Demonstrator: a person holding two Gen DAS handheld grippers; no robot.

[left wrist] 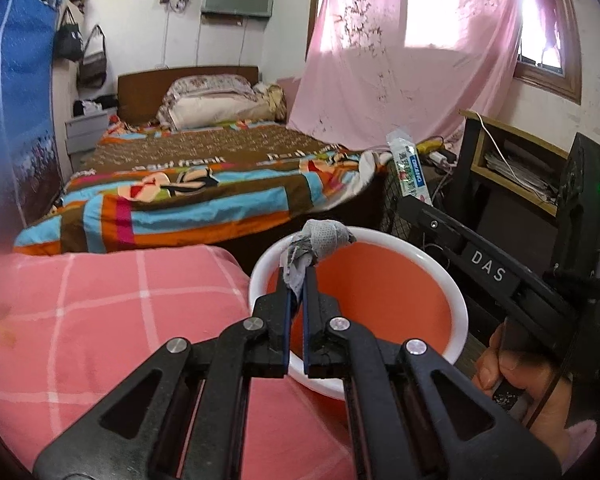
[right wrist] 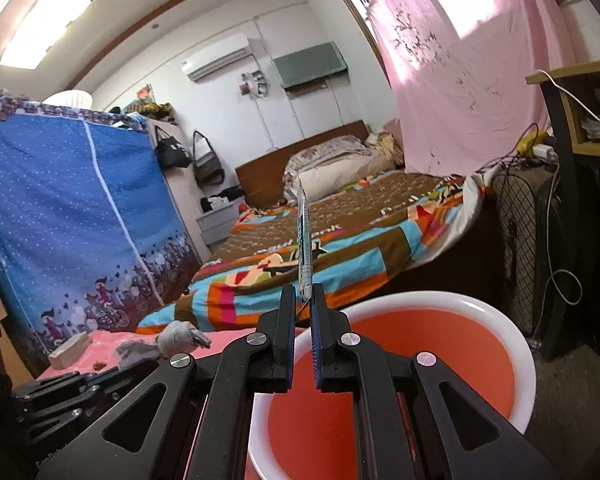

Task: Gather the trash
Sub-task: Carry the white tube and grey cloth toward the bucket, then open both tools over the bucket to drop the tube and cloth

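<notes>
My left gripper (left wrist: 297,272) is shut on a crumpled grey tissue wad (left wrist: 320,240) and holds it over the near rim of an orange bin with a white rim (left wrist: 456,296). The wad also shows in the right wrist view (right wrist: 178,338). My right gripper (right wrist: 303,298) is shut on a flat blue-and-white wrapper (right wrist: 304,240), seen edge-on, above the bin's rim (right wrist: 512,336). In the left wrist view the right gripper (left wrist: 420,204) holds the wrapper (left wrist: 408,170) beyond the bin's far right rim.
A pink checked cushion (left wrist: 100,312) lies left of the bin. A bed with a colourful quilt (left wrist: 204,184) stands behind. A blue fabric wardrobe (right wrist: 60,216) is at left, a desk (left wrist: 512,152) and a wire rack (right wrist: 520,240) at right. A small wooden block (right wrist: 70,350) lies on the pink surface.
</notes>
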